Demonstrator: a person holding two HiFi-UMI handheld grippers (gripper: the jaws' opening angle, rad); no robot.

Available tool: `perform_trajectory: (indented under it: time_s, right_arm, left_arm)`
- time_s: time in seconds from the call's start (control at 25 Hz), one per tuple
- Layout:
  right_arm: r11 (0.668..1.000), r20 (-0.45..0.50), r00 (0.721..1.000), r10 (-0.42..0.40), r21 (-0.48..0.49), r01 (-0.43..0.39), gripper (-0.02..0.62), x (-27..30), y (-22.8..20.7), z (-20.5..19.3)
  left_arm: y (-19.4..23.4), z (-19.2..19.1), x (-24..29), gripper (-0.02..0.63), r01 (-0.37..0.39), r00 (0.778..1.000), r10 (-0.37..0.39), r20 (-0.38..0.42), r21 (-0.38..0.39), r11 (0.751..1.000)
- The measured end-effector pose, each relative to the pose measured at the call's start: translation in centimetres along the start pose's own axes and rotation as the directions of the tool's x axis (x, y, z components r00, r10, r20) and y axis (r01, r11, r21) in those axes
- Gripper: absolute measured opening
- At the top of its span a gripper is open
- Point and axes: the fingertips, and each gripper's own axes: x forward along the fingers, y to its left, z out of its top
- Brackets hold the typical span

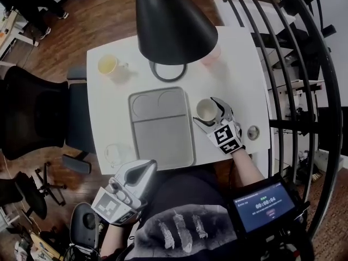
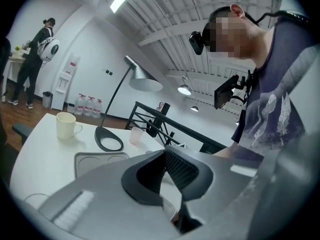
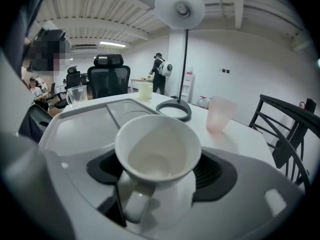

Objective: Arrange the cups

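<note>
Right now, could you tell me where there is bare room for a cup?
The whole tray is bare, as is the table between yellow mug and glass. Crowded right of the tray: white cup, right tool.

The camera on my head looks steeply down from just above the black lamp shade, which blocks the top middle, onto the whole white surface. The camera on my left hand-held gripper sits low by the near edge and looks almost level across that surface, while the one on my right hand-held gripper tilts down, very close to the white cup between its jaws. All three views share the grey tray, the lamp's ring base, the yellow mug and the pink cup.
</note>
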Motion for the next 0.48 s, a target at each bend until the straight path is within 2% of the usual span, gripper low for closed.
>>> perform_trajectory:
  time_s: [0.28, 0.48]
  right_arm:
    - [0.999, 0.007, 0.999, 0.044, -0.016, -0.044, 0.407, 0.1, -0.1, 0.3]
    - [0.998, 0.001, 0.998, 0.059, 0.014, -0.059, 0.407, -0.8, -1.1, -0.4]
  left_arm:
    - [-0.4, 0.7, 0.2, 0.015, -0.028, 0.999, 0.028, 0.021, 0.003, 1.000]
    - [-0.8, 0.5, 0.0, 0.015, -0.054, 0.998, 0.053, 0.035, 0.016, 0.998]
